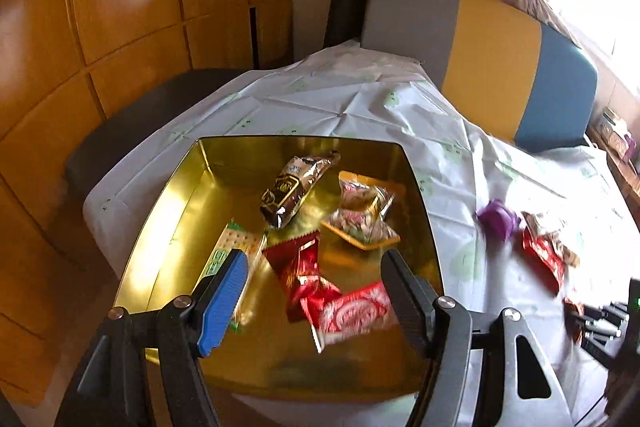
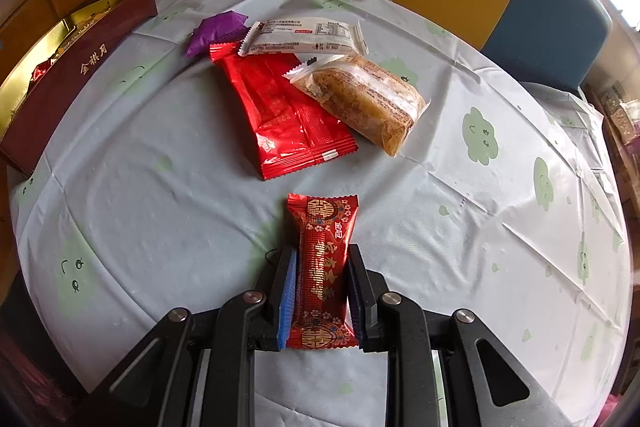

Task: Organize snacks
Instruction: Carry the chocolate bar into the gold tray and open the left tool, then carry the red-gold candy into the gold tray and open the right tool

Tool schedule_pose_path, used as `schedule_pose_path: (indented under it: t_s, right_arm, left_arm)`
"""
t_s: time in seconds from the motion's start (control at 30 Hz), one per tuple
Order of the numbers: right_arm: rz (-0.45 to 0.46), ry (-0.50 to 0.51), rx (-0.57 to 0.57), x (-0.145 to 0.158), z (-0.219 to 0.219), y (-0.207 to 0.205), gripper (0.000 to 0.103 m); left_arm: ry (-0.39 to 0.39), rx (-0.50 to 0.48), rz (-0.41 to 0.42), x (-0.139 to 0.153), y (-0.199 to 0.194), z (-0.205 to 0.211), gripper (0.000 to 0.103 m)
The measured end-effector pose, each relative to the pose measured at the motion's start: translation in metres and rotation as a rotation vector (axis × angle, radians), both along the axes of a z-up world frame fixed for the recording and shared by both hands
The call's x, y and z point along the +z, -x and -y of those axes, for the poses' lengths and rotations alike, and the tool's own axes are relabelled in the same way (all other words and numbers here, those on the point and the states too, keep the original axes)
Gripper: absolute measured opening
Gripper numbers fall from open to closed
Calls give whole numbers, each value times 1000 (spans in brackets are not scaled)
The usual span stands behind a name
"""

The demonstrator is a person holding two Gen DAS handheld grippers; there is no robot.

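In the left wrist view my left gripper point(image 1: 314, 259) is open above a gold-lined box point(image 1: 168, 211). Between and below its fingers a red and white wrapped snack point(image 1: 352, 311) is blurred over the box floor. The box holds a brown bar point(image 1: 296, 187), a green cracker pack point(image 1: 236, 251), red packets point(image 1: 304, 263) and an orange-rimmed snack point(image 1: 360, 223). In the right wrist view my right gripper point(image 2: 322, 255) is shut on a red snack packet with gold print point(image 2: 322, 263), above the table. On the table lie a large red packet point(image 2: 280, 115), a clear-wrapped cake point(image 2: 368, 99), a white packet point(image 2: 304, 35) and a purple sweet point(image 2: 218, 29).
The table wears a pale cloth with green prints point(image 2: 480, 135). The box's maroon side point(image 2: 76, 75) stands at the table's left. A grey, yellow and blue chair back point(image 1: 500, 67) is behind the table. Wooden cabinets point(image 1: 100, 7) are at the left.
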State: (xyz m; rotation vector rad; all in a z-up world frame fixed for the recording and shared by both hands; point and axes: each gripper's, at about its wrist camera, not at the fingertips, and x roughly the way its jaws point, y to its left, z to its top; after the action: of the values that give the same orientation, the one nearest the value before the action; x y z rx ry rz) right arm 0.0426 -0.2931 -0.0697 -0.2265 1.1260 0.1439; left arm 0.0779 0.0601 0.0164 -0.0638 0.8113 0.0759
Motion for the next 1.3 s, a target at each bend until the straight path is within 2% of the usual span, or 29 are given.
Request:
schedule_pose_path:
  t_s: [0.2,0.77,0.9,1.1,1.3]
  right_arm:
    - [10,9,5,0,0,1,24]
    - [-5,-18,-48,3,3,-3,22]
    - [36,-105,-76,25,-2,-3,22]
    - [117,-248,83,73,-59,-4,22]
    - [180,-360,322,111,-155,-10,22]
  left_arm:
    - [-26,-10,17,-1,22,3,69]
    - [7,-5,-10,-12,38,-10,69]
    - [24,14,-4,-13,40,-21,69]
    - [49,97,10,-11,42,-50,69]
    - [50,145,9,-13,46,-70,69]
